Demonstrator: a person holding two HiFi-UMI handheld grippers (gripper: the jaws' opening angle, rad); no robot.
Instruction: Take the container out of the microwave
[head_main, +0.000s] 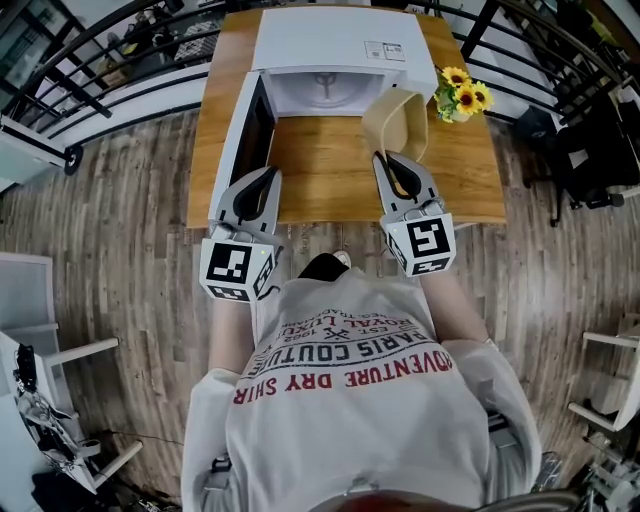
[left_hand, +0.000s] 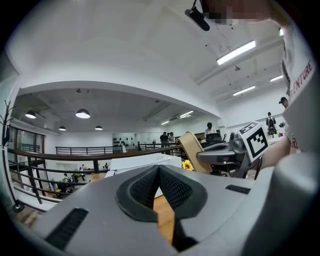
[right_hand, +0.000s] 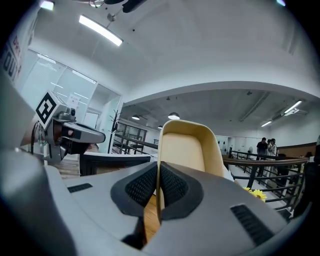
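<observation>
Well, left of centre, the left gripper (head_main: 266, 178) hangs pinched shut on nothing, beside the microwave (head_main: 330, 40) door. Right of centre, the right gripper (head_main: 392, 165) is clamped on the rim of the container (head_main: 398, 118), tipped on edge, just outside the cavity above the table (head_main: 330, 170).

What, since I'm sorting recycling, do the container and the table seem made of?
Container: thin, matte beige walls with rounded corners, probably plastic or moulded fibre. Table: warm brown top with streaky grain, wood or wood-look laminate, low sheen.
</observation>
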